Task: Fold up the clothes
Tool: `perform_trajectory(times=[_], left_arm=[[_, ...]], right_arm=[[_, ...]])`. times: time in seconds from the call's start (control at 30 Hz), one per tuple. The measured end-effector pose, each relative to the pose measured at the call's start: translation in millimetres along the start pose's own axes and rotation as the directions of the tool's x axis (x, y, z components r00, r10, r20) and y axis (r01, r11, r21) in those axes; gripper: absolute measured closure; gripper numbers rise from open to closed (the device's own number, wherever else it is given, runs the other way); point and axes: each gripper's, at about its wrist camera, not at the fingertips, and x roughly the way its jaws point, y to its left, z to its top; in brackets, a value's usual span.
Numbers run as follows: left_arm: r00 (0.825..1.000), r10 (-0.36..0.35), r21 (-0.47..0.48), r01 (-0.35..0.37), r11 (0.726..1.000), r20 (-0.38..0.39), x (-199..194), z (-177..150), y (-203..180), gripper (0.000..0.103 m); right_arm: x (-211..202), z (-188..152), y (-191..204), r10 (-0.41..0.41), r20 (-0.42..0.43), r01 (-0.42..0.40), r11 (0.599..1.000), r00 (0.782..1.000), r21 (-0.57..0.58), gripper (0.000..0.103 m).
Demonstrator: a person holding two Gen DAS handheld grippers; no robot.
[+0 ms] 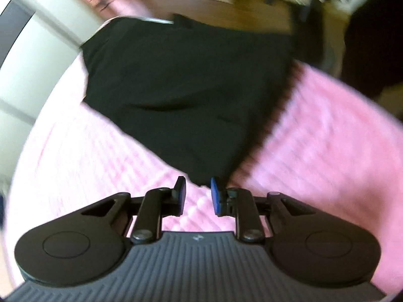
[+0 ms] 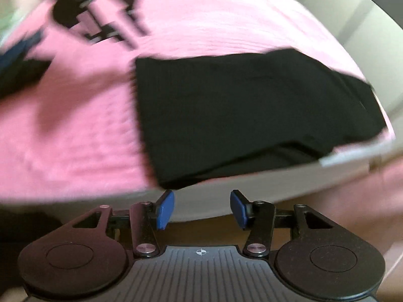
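A: Which step is in hand?

B: I judge a fold is just finished. The left tool [image 1: 197, 196] has its blue pads a little apart with nothing between them; the right tool [image 2: 201, 207] is spread wider, also empty.

A: Where is the garment?

B: The black, smooth folded cloth garment [image 1: 186, 88] lies flat on the pink ribbed bed cover [image 1: 327, 151], at twelve o'clock from the left tool, its near corner just beyond the pads. In the right view it is at one o'clock, near the bed edge.

A: And the next move?

B: Probably to pinch one edge again for another fold. The pictures are blurred, so the seams I cannot tell.
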Motion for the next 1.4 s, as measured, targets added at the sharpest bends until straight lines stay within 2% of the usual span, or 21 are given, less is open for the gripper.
perform_trajectory(times=[0.07, 0.13, 0.2, 0.27, 0.33, 0.4, 0.5, 0.53, 0.57, 0.67, 0.7, 0.77, 0.8, 0.87, 0.9, 1.03, 1.13, 1.17, 1.23, 1.3, 1.4], left_arm=[[1.0, 0.001, -0.127, 0.002, 0.992, 0.016, 0.1, 9.9, 29.0, 0.077], [0.999, -0.006, -0.26, 0.015, 0.966, 0.033, 10.9, 25.8, 59.1, 0.076], [0.999, -0.02, -0.395, 0.038, 0.918, 0.05, 30.0, 40.8, 85.8, 0.071], [0.997, -0.035, -0.515, 0.066, 0.855, 0.07, 51.3, 55.0, 109.8, 0.071], [0.995, -0.053, -0.587, 0.091, 0.804, 0.082, 75.5, 67.5, 124.6, 0.071], [0.994, -0.064, -0.619, 0.104, 0.779, 0.086, 95.5, 78.3, 132.3, 0.071], [0.994, -0.083, -0.623, 0.105, 0.775, 0.064, 119.8, 90.1, 134.6, 0.071], [0.994, -0.084, -0.629, 0.105, 0.77, 0.063, 120.5, 90.9, 136.3, 0.071], [0.994, -0.084, -0.636, 0.106, 0.764, 0.064, 119.8, 91.2, 138.3, 0.071], [0.994, -0.085, -0.657, 0.107, 0.746, 0.066, 118.0, 92.2, 144.4, 0.071], [0.994, -0.085, -0.664, 0.108, 0.74, 0.066, 117.3, 92.6, 146.4, 0.07], [0.993, -0.088, -0.678, 0.114, 0.726, 0.073, 116.8, 93.2, 152.1, 0.067], [0.993, -0.09, -0.684, 0.118, 0.719, 0.076, 116.6, 93.4, 155.0, 0.067], [0.991, -0.114, -0.681, 0.134, 0.72, 0.074, 125.5, 97.9, 157.5, 0.067], [0.989, -0.128, -0.671, 0.143, 0.728, 0.072, 132.1, 102.1, 157.7, 0.067], [0.979, -0.193, -0.629, 0.193, 0.753, 0.068, 161.3, 120.5, 160.0, 0.067], [0.972, -0.224, -0.606, 0.224, 0.763, 0.078, 175.4, 134.5, 157.8, 0.067], [0.97, -0.228, -0.605, 0.229, 0.763, 0.08, 177.9, 136.3, 158.1, 0.066], [0.968, -0.238, -0.606, 0.233, 0.76, 0.074, 183.9, 138.9, 158.1, 0.064], [0.966, -0.254, -0.61, 0.232, 0.758, 0.052, 191.1, 140.0, 156.7, 0.064], [0.961, -0.272, -0.603, 0.244, 0.759, 0.047, 196.8, 141.5, 155.4, 0.063]], right_arm=[[0.0, 8.1, -28.3, 0.0, 0.026, -0.004, 0.989, 1.0, 0.146, 0.052], [9.9, 17.7, -59.9, 0.011, 0.055, -0.028, 0.949, 0.998, 0.313, 0.052], [28.0, 26.2, -93.1, 0.044, 0.103, -0.088, 0.871, 0.994, 0.483, 0.052], [50.8, 35.0, -117.5, 0.057, 0.149, -0.133, 0.807, 0.987, 0.575, 0.052], [72.9, 43.6, -133.9, 0.063, 0.173, -0.157, 0.776, 0.983, 0.611, 0.052], [93.4, 48.8, -147.7, 0.077, 0.166, -0.167, 0.745, 0.983, 0.646, 0.052], [116.7, 49.6, -164.1, 0.114, 0.138, -0.179, 0.681, 0.984, 0.71, 0.055], [118.5, 49.9, -167.6, 0.13, 0.142, -0.193, 0.668, 0.981, 0.719, 0.083], [120.2, 50.1, -171.1, 0.145, 0.147, -0.206, 0.654, 0.978, 0.728, 0.096], [91.1, 45.9, -183.3, 0.144, 0.235, -0.271, 0.638, 0.961, 0.721, 0.099], [78.5, 43.7, -185.7, 0.128, 0.258, -0.277, 0.652, 0.958, 0.706, 0.099], [67.9, 29.6, -189.8, 0.08, 0.241, -0.231, 0.67, 0.967, 0.705, 0.099], [71.1, 19.6, -193.5, 0.076, 0.22, -0.216, 0.647, 0.972, 0.731, 0.099], [89.8, -1.6, -201.7, 0.114, 0.179, -0.212, 0.555, 0.977, 0.804, 0.099], [95.8, -6.5, -203.6, 0.129, 0.177, -0.219, 0.537, 0.976, 0.815, 0.099], [95.1, -4.9, -206.8, 0.128, 0.217, -0.251, 0.557, 0.968, 0.792, 0.098], [72.6, 6.1, -204.3, 0.087, 0.319, -0.299, 0.634, 0.944, 0.713, 0.099], [72.1, 6.6, -202.9, 0.079, 0.318, -0.291, 0.646, 0.945, 0.705, 0.098], [83.0, 0.4, -204.8, 0.077, 0.273, -0.26, 0.62, 0.959, 0.741, 0.098], [95.3, -9.2, -206.7, 0.085, 0.24, -0.245, 0.571, 0.967, 0.784, 0.098], [93.1, -15.3, -204.5, 0.088, 0.236, -0.244, 0.566, 0.968, 0.788, 0.098]])
